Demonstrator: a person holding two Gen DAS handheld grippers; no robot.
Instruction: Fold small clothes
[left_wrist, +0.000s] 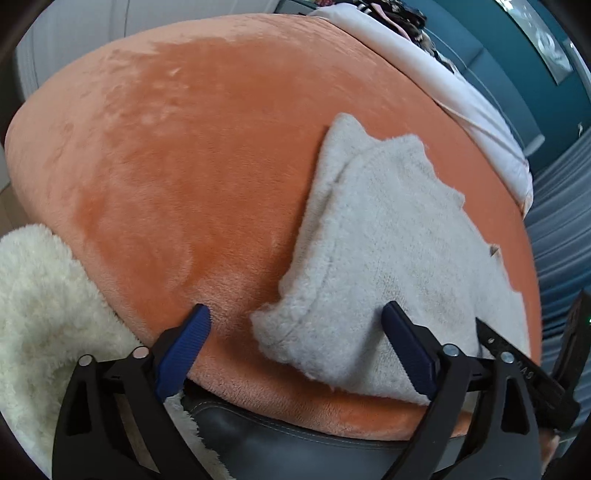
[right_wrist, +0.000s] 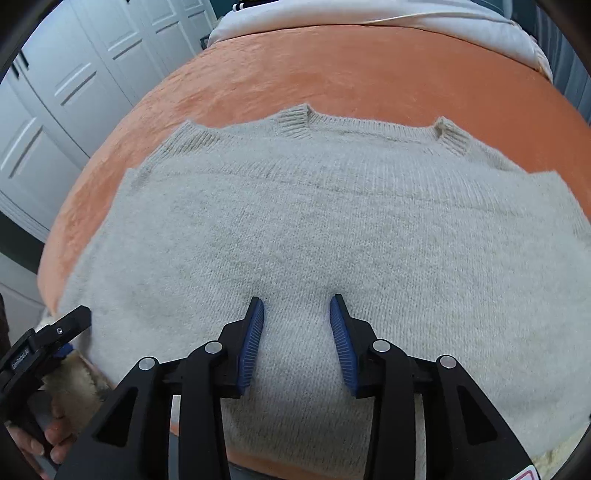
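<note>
1. Tongs first: the left gripper (left_wrist: 297, 314) stands with its jaws spread wide and holds nothing. One blue pad (left_wrist: 184, 350) sits over bare orange blanket (left_wrist: 177, 155) just beside the sweater's near corner; the other lies against the knit without pinching it.
2. The right gripper (right_wrist: 297, 306) has its jaws partly open, a narrow gap, hovering over the middle of the grey sweater (right_wrist: 295, 229). No wool is caught between the pads; whether the tips brush the surface I cannot tell.
3. The sweater lies flat on the orange blanket, neckline away from the person and sleeves already tucked in, ribbed cuffs (right_wrist: 293, 122) showing at its far edge.
4. In the left view the sweater's side looks doubled over, a folded layer (left_wrist: 369, 221) resting on top.
5. Judged from this, the step in hand is a new grip for the next fold. To do it well, each gripper should take a near corner of the sweater, pinch every layer together, lift only a little, and carry the hem evenly toward the neckline so the edges meet square.
6. A cream fleece (left_wrist: 40, 314) lies off the sweater's left side, and white bedding (right_wrist: 369, 14) lies beyond its neckline.
</note>
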